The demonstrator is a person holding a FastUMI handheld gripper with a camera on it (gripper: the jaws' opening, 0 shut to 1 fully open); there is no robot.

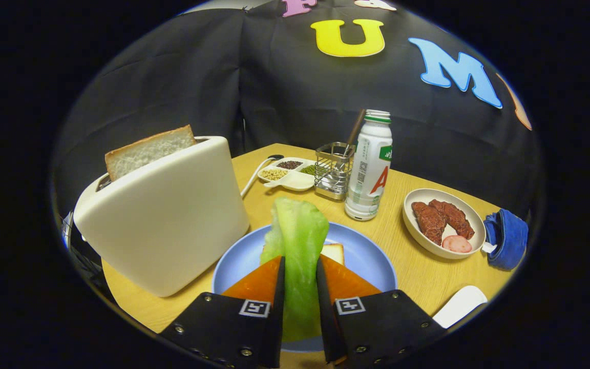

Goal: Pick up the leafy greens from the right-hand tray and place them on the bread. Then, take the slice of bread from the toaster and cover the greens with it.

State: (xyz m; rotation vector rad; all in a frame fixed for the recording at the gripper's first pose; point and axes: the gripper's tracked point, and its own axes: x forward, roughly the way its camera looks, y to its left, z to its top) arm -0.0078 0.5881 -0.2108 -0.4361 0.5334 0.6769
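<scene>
Gripper point(300, 266) clenched on the leafy greens point(297, 233): both fingers press the leaf from either side, and it stands upright between them, its top rising beyond the fingertips. The leaf hangs over a blue plate point(366, 256) just ahead of the fingers. A slice of bread point(334, 251) lies on that plate, mostly hidden behind the leaf and the right finger; only a corner shows. Whether the leaf touches the bread cannot be told.

Surface: light wood-grain table point(418, 274), rounded far edge. Left of the plate, near, a cream toaster point(167, 215) with a second slice of bread point(146, 151) standing up out of its slot. Far centre: a white divided dish point(287, 177) with beans or grains in its compartments, a spoon point(259, 169) beside it, a wire-mesh holder point(332, 177), and a white bottle point(370, 164) with a green cap just right of the holder. Right of the plate, a cream dish point(441, 223) holds pieces of meat point(441, 218). Far right, a blue cloth point(505, 238) at the table edge. A white object point(460, 306) lies near right, partly cut off.

Room: black cloth wall point(172, 82) behind the table, creased, closing off the whole background.
</scene>
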